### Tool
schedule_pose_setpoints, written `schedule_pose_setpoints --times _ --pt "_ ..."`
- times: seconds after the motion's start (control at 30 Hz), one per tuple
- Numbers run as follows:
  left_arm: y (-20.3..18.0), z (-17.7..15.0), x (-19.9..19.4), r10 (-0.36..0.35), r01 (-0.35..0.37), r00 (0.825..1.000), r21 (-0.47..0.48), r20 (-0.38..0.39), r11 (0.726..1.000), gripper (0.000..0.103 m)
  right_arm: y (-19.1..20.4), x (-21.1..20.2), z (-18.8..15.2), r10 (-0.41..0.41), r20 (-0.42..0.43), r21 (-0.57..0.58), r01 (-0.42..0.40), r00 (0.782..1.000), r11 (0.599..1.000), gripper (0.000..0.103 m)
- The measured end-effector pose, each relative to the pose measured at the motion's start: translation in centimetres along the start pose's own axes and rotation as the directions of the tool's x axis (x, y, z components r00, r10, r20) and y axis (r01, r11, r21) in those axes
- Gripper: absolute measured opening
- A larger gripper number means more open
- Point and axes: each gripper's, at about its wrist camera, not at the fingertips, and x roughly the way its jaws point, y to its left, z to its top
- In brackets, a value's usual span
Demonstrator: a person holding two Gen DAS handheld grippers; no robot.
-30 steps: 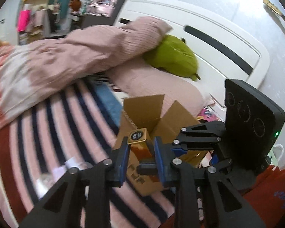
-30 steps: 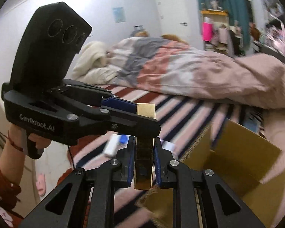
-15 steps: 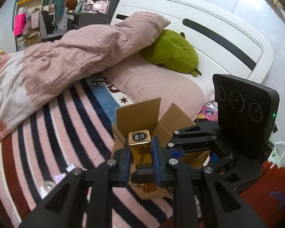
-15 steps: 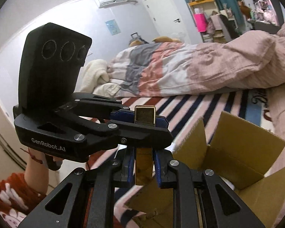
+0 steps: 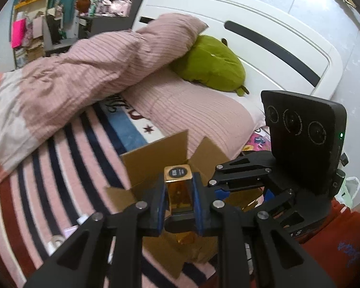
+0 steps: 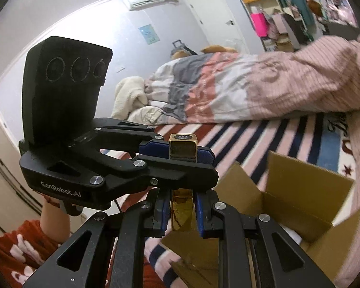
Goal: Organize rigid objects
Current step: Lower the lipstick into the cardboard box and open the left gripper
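Glossy gold metallic case [image 5: 178, 192], matt brown cardboard box [image 6: 307, 192]; ribbed pink cloth pillow [image 5: 199, 110], soft striped blanket [image 5: 60, 168]

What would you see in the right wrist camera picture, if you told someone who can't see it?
Two black grippers hold one small gold case from both ends: the right gripper at the bottom, the left gripper crossing from the left near its labelled top. An open cardboard box sits lower right on a striped bed, with a rumpled duvet behind.

Your left gripper [image 5: 178, 200] and right gripper [image 6: 181, 212] meet crosswise, jaws of both closed on the same gold lipstick tube [image 6: 182, 146], left gripping higher. Your left hand [image 6: 56, 212] wraps its handle, red sleeve below.
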Motion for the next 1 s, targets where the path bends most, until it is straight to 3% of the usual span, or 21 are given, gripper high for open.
schedule_pose_setpoints --times 0.17,0.4,0.43,0.53,0.67,0.8,0.9,1.0 --pt "-0.7 0.2 4.2 -0.042 0.042 0.997 0.003 -0.066 0.999 0.017 -1.9 -0.9 -1.4 -0.078 -0.064 0.033 0.081 0.995 0.996 0.013" --pt "-0.8 -0.6 6.9 -0.055 0.055 0.991 -0.005 -0.122 0.998 0.018 -3.0 0.1 -2.8 -0.17 -0.202 0.024 0.179 0.964 0.984 0.014" --pt "-0.8 -0.6 7.0 -0.041 0.042 0.991 0.004 -0.129 0.999 0.023 -3.0 0.3 -2.9 -0.186 -0.213 0.022 0.195 0.959 0.981 0.014" --pt "-0.9 -0.9 6.8 0.012 -0.009 0.993 0.025 -0.118 1.0 0.054 -3.0 0.7 -3.1 -0.231 -0.239 -0.005 0.237 0.943 0.971 0.015" --pt "0.7 -0.8 4.6 0.026 -0.028 0.996 -0.028 -0.079 0.999 0.06 -2.6 0.8 -3.0 -0.247 -0.241 -0.02 0.25 0.939 0.968 0.026" --pt "2.5 -1.8 -0.2 0.114 -0.114 0.993 -0.061 0.0 0.992 0.071 -1.5 1.1 -2.5 -0.267 -0.236 -0.047 0.264 0.934 0.963 0.027" --pt "4.1 -4.0 -4.1 0.195 -0.189 0.98 -0.108 0.048 0.976 0.074 0.7 1.9 -1.8 -0.243 -0.216 -0.091 0.228 0.946 0.969 0.027" --pt "6.2 -6.9 -7.6 0.291 -0.274 0.954 -0.18 0.074 0.945 0.075 3.8 3.7 -1.4 -0.185 -0.203 -0.145 0.158 0.961 0.977 0.028"
